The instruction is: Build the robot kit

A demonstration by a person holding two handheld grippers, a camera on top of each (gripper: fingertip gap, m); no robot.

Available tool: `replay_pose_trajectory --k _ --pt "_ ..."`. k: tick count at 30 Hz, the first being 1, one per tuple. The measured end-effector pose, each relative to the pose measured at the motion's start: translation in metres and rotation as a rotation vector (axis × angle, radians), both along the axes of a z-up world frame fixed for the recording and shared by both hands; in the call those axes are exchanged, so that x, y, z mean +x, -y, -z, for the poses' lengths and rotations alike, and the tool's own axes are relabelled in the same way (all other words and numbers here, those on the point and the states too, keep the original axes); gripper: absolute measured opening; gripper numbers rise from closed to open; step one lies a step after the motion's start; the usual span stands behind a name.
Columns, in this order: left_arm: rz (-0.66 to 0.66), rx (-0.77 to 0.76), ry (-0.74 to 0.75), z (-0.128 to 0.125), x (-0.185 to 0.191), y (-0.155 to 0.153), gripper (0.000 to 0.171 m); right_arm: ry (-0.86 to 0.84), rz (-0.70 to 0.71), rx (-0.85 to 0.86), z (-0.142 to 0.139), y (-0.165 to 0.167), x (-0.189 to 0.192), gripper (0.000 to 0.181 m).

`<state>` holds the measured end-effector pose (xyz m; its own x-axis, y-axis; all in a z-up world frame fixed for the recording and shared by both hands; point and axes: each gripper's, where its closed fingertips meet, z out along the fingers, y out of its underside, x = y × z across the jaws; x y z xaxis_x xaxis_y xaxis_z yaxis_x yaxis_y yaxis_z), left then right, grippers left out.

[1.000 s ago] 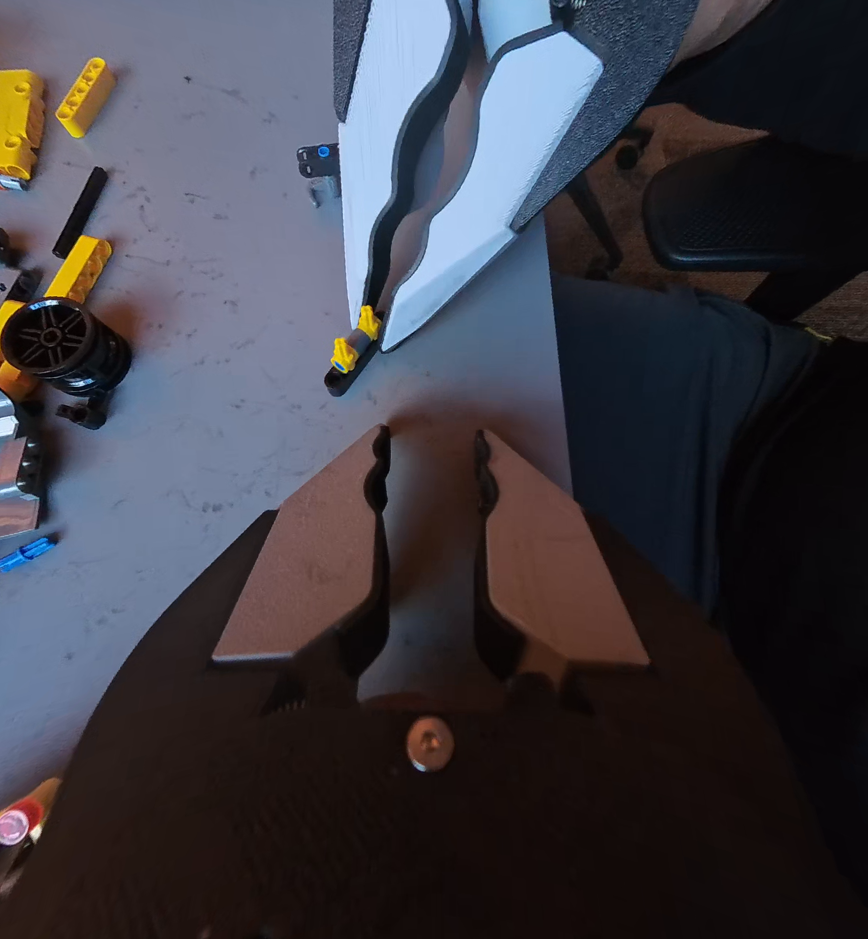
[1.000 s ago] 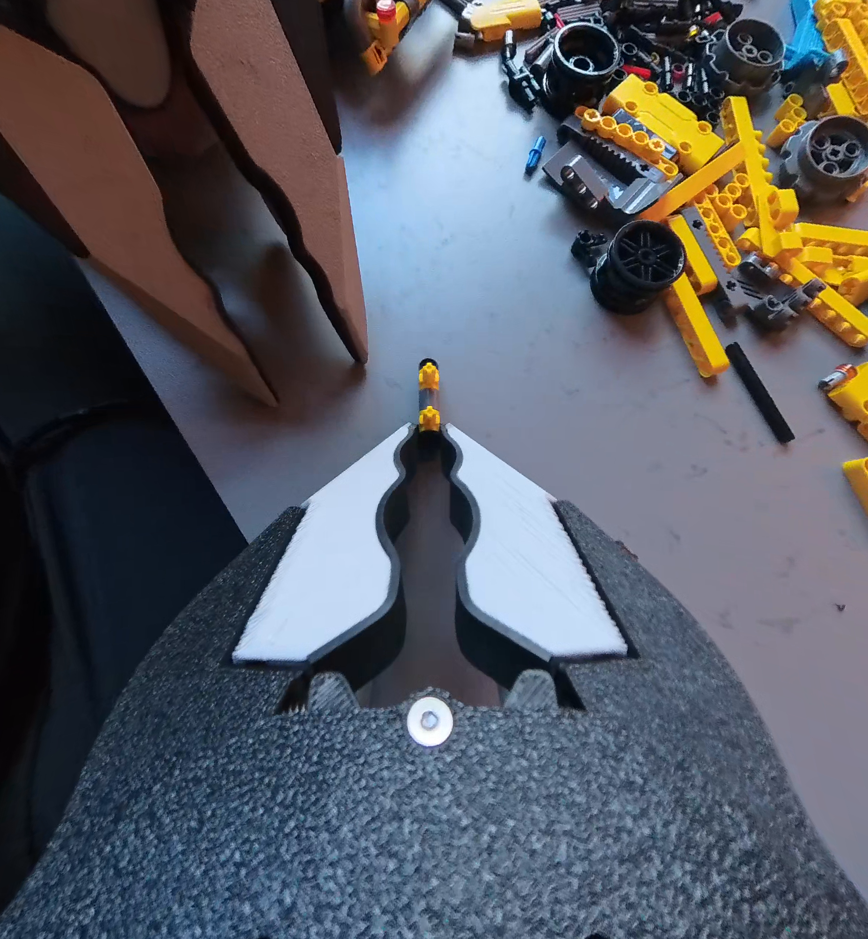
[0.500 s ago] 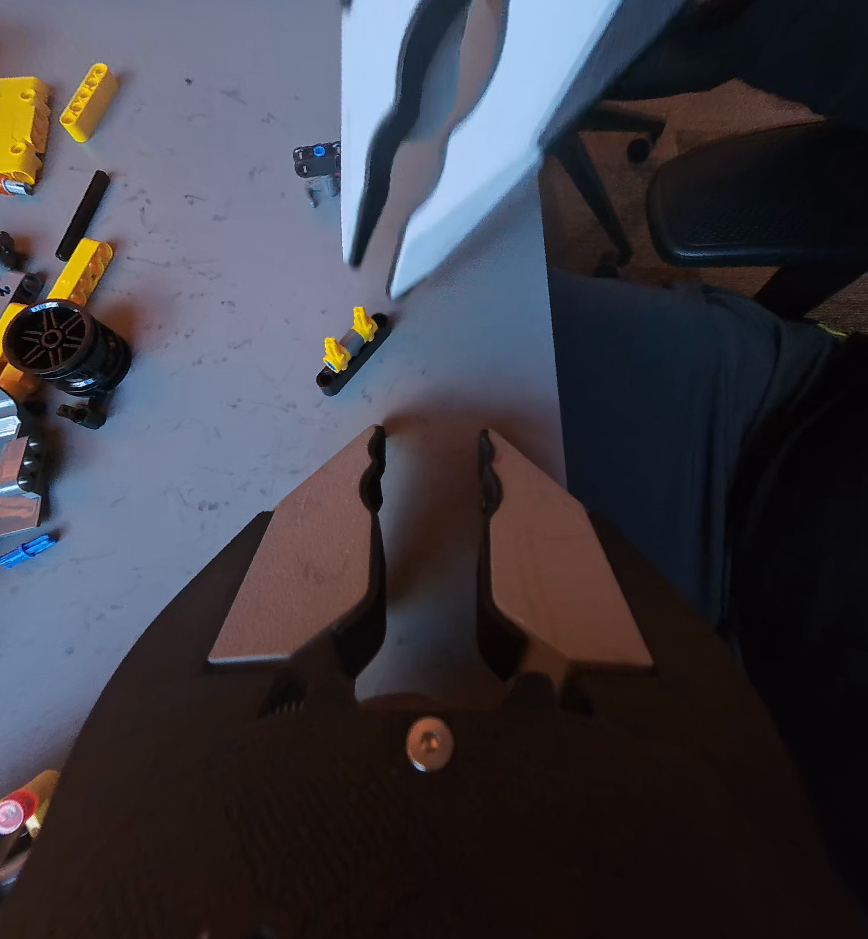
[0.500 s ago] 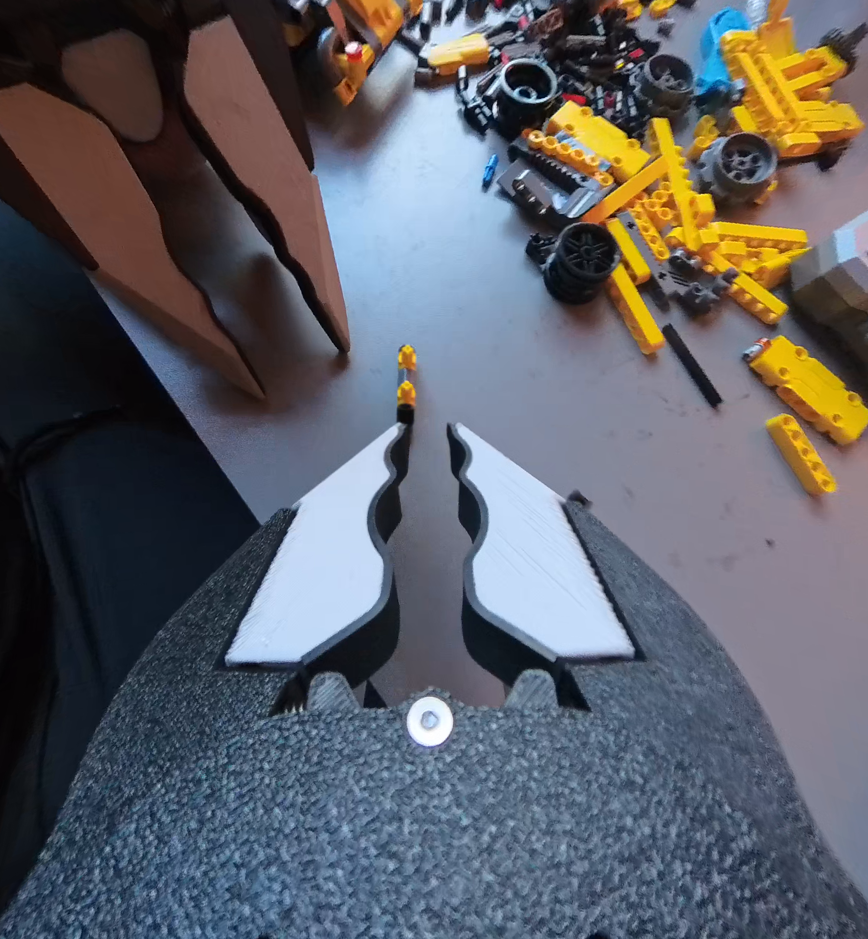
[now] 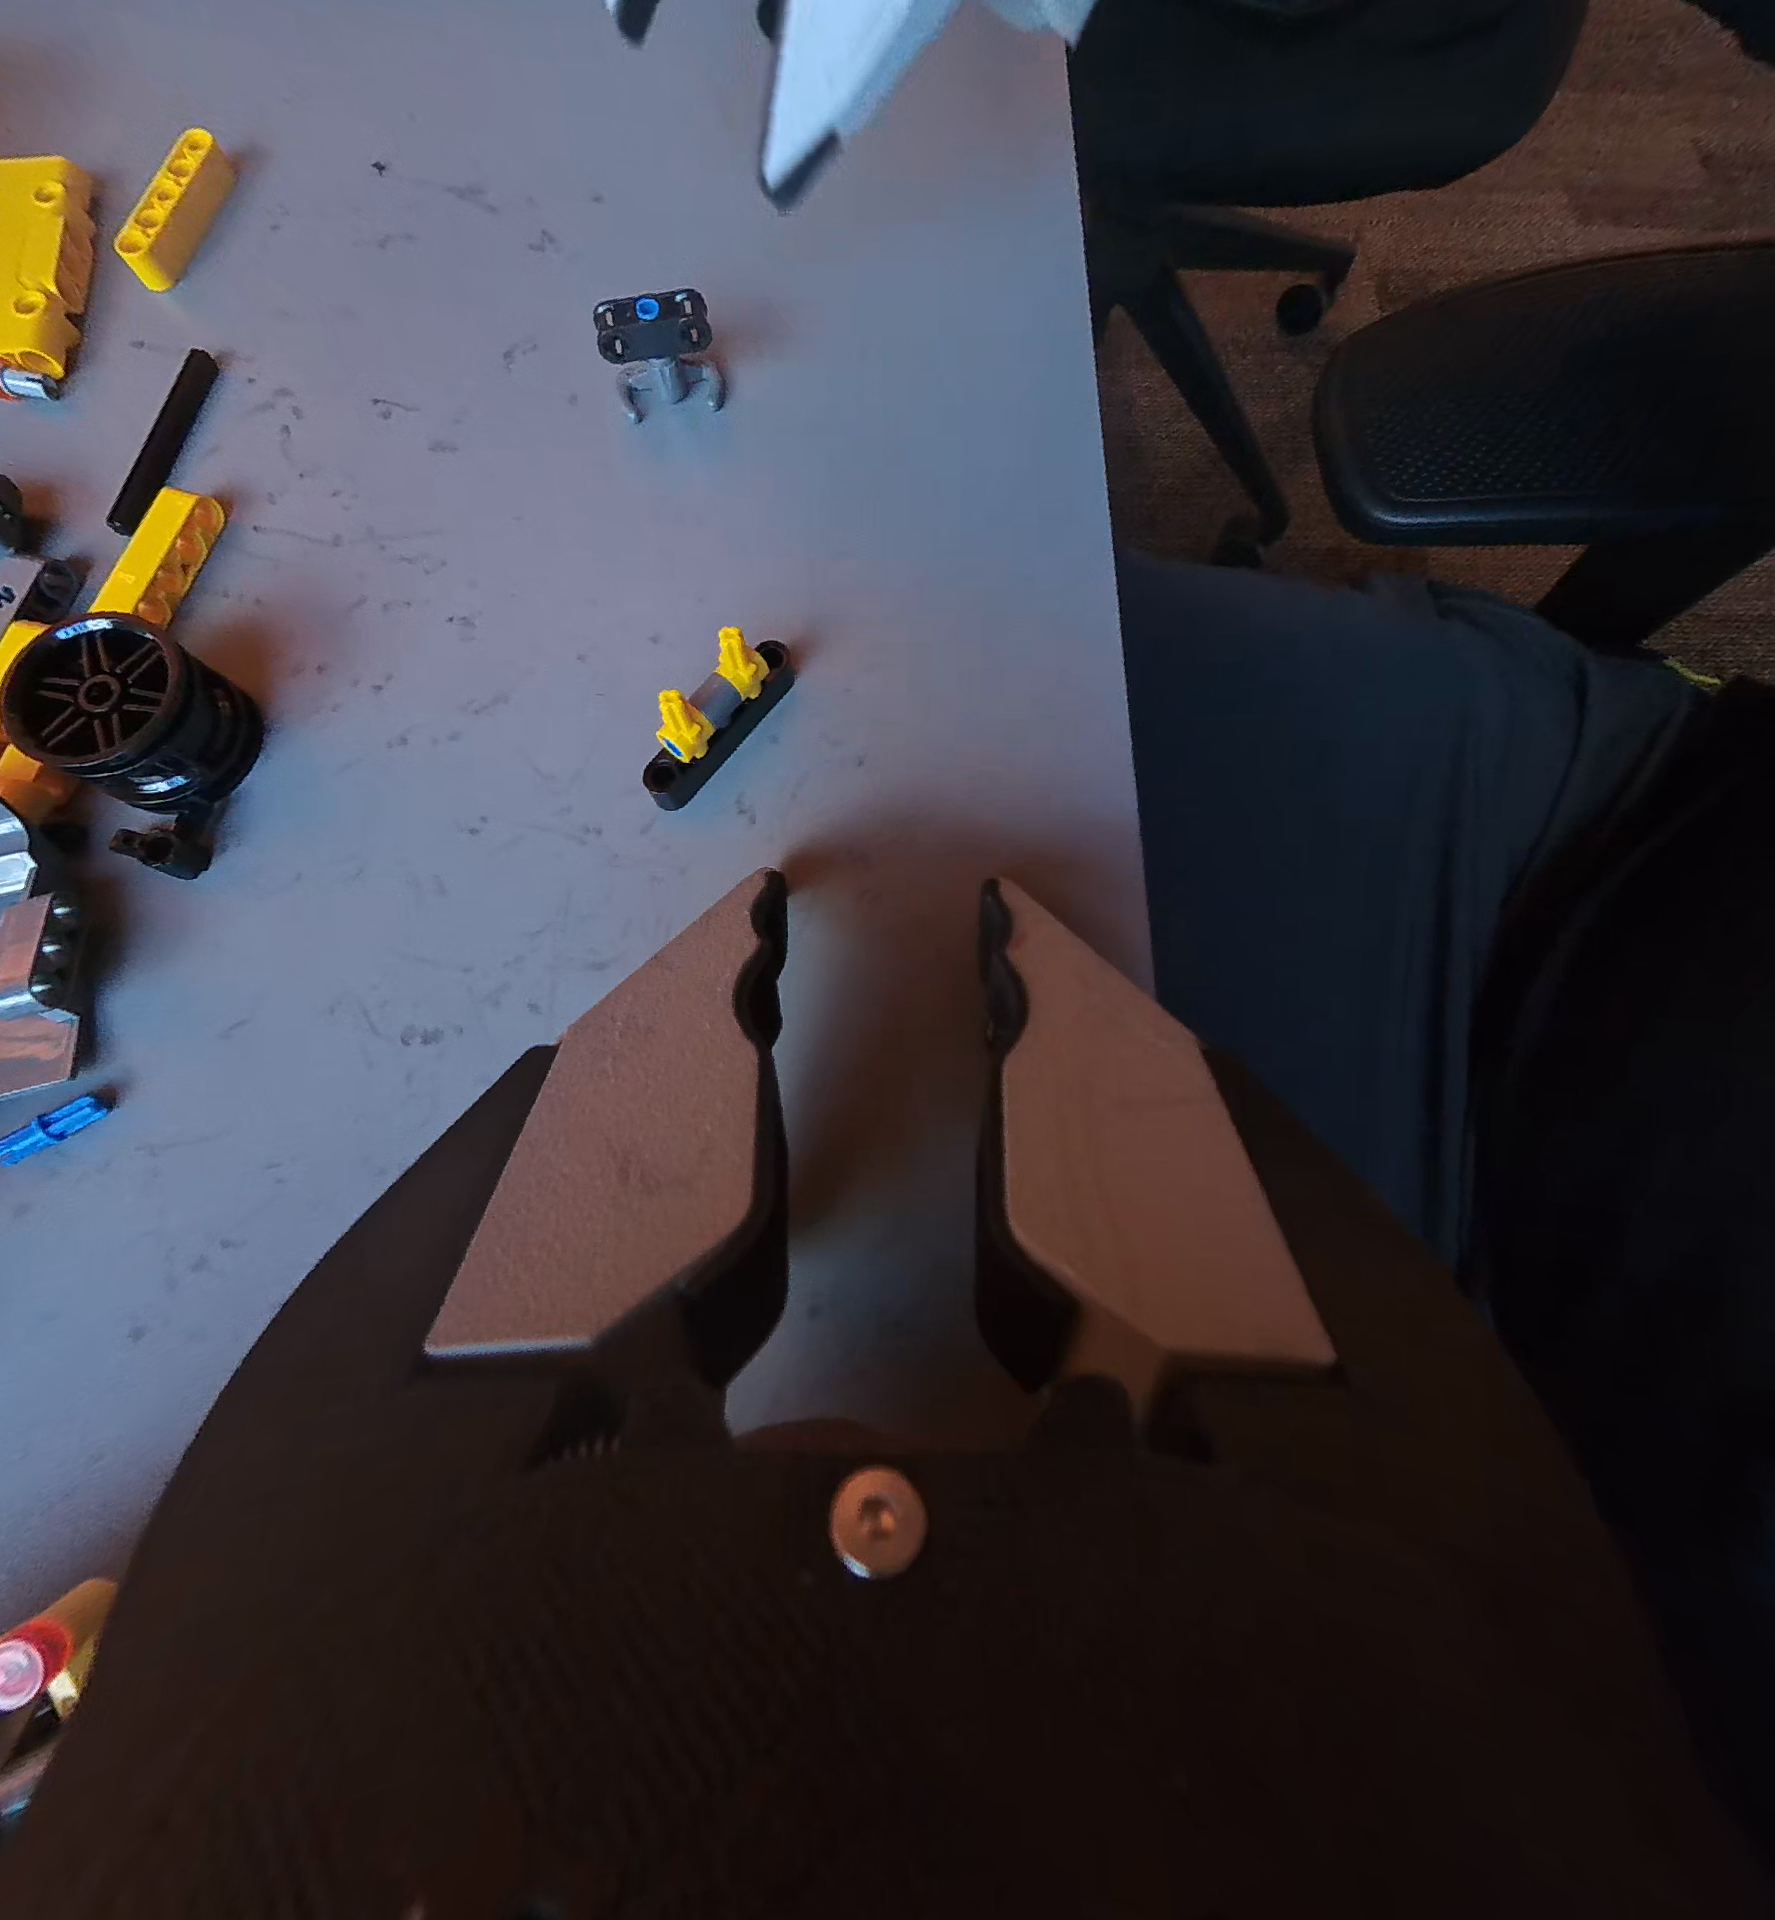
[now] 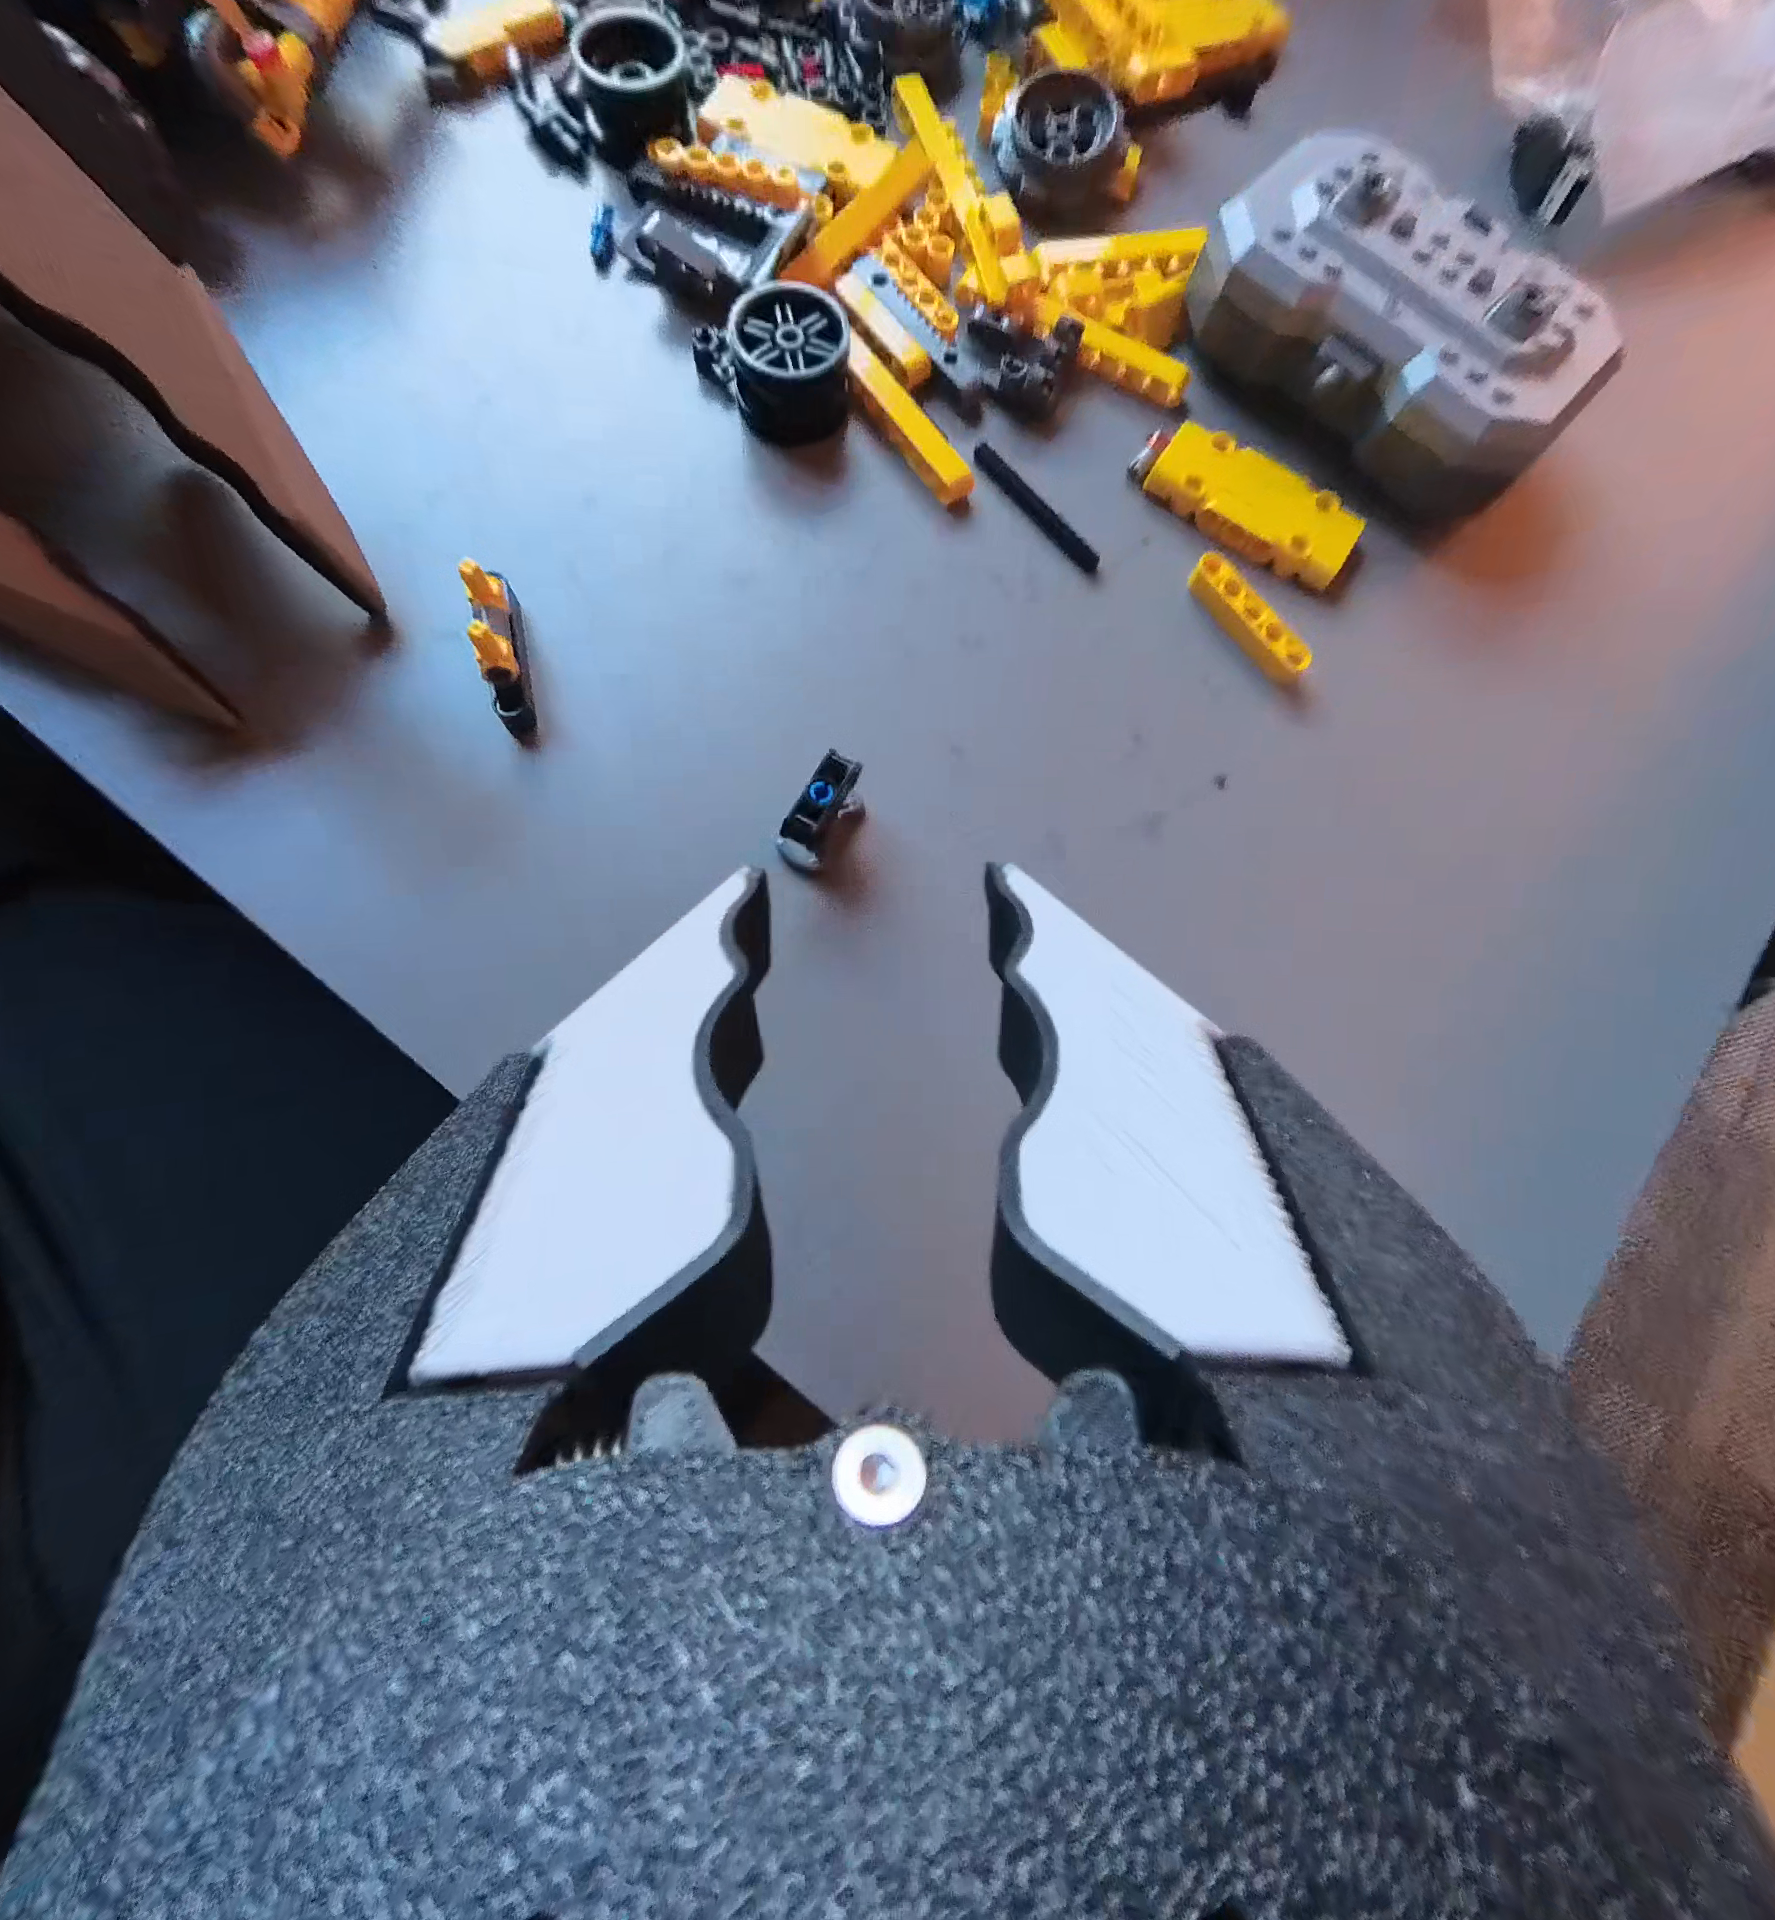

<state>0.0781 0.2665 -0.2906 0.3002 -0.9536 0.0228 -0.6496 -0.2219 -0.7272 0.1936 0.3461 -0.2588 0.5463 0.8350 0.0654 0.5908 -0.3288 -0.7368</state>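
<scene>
Two grippers hang over a scuffed grey table [image 5: 509, 935], both with fingers spread and holding nothing. The left gripper [image 5: 881, 894] has matte brown wedge fingers with wavy black inner edges; the right gripper [image 6: 875, 878] has white ones in a pebbled grey shell. A short black beam with yellow pins [image 5: 719, 719] lies flat just ahead of the left gripper. A small black connector with a blue pin [image 6: 821, 805] sits just beyond the right gripper's tips. Farther off, yellow beams surround a black spoked wheel [image 6: 789, 358].
</scene>
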Motion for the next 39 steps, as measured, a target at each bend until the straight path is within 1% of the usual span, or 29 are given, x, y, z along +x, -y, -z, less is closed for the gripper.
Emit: replay_pose_trajectory --k 4,8,9,12,15,21,24,32,36,39 --pt "0.001 0.003 -0.001 0.000 0.000 0.000 0.034 -0.003 -0.038 -0.026 0.010 0.006 -0.012 0.040" --pt "0.007 0.007 -0.002 0.000 0.000 0.001 0.034 0.021 -0.047 -0.038 0.022 0.003 -0.019 0.032" --pt "0.010 0.006 -0.002 0.000 0.000 0.002 0.033 0.017 -0.048 -0.050 0.023 0.003 -0.020 0.028" --pt "0.013 0.004 -0.001 0.000 0.000 0.002 0.033 0.044 -0.045 -0.059 0.030 0.001 -0.020 0.000" --pt "0.020 0.003 -0.001 0.000 0.001 0.003 0.034 0.049 -0.060 -0.058 0.033 0.001 -0.027 0.000" --pt "0.038 0.002 -0.001 0.000 0.001 0.006 0.036 0.018 -0.094 -0.050 0.031 0.000 -0.052 0.000" --pt "0.037 -0.001 0.001 0.000 0.001 0.006 0.036 0.024 -0.109 -0.038 0.030 0.000 -0.058 0.000" --pt "0.035 -0.003 0.002 0.000 0.001 0.006 0.035 -0.019 -0.099 -0.012 0.015 0.002 -0.053 0.001" --pt "0.034 -0.005 0.003 0.000 0.001 0.005 0.035 -0.058 -0.068 -0.001 0.009 0.000 -0.047 0.009" --pt "0.032 -0.005 0.003 0.000 0.001 0.005 0.035 -0.078 -0.061 -0.014 0.011 0.001 -0.045 0.012"
